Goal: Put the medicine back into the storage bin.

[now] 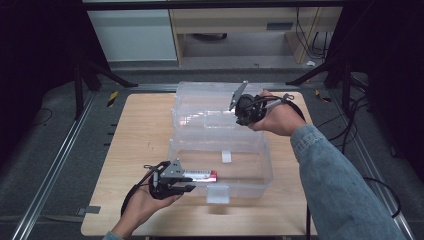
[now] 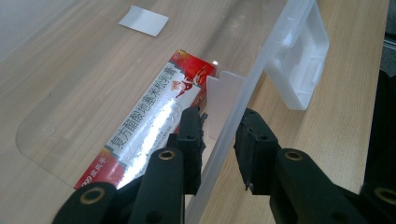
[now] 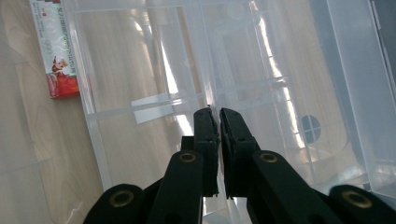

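A clear plastic storage box (image 1: pixel 266 167) stands on the wooden table (image 1: pixel 135 150) with its lid (image 1: pixel 200 107) raised behind it. A red and white toothpaste carton (image 1: pixel 200 175) lies flat on the box floor by the front wall. My left gripper (image 1: pixel 192 182) is open, its jaws astride that front wall (image 2: pixel 261 70), and the inner jaw sits against the carton (image 2: pixel 149 116). My right gripper (image 1: pixel 240 116) is shut on the lid's right edge. In the right gripper view its jaws (image 3: pixel 218 114) pinch a clear rim of the lid (image 3: pixel 280 70), with the carton (image 3: pixel 56 51) far off.
A white latch (image 1: pixel 218 194) hangs on the box's front wall, seen close in the left gripper view (image 2: pixel 299 60). A small white label (image 1: pixel 226 156) lies on the box floor. Metal rails (image 1: pixel 55 165) and cables (image 1: pixel 350 125) flank the table; a cabinet (image 1: pixel 132 35) stands behind.
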Motion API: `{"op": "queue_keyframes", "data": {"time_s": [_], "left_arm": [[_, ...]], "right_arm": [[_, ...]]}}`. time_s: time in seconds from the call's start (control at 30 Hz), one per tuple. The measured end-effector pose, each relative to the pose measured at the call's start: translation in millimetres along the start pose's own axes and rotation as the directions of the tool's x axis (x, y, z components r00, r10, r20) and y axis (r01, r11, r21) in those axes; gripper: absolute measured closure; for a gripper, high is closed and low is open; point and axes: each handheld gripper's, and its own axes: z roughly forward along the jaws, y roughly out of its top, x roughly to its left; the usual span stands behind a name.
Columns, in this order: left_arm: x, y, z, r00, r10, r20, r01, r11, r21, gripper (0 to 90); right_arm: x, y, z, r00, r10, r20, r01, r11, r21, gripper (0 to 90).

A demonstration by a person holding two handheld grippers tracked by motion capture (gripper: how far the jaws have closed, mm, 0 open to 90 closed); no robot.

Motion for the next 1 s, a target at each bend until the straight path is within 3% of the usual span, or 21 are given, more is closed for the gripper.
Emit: {"op": "queue_keyframes", "data": {"time_s": [0.3,1.0], "left_arm": [[-0.3,0.9,1.1,1.0,0.002,0.0,-0.002,1.0,-0.004,71.4],[-2.4,4.2,4.8,1.0,0.004,-0.005,-0.004,0.9999,-0.015,71.1]], "right_arm": [[6.1,-2.3,-6.3,0.9998,-0.022,-0.003,0.022,1.0,-0.014,86.9],[26.3,-10.7,-19.7,0.9996,-0.025,-0.017,0.024,0.998,-0.053,87.2]]}}
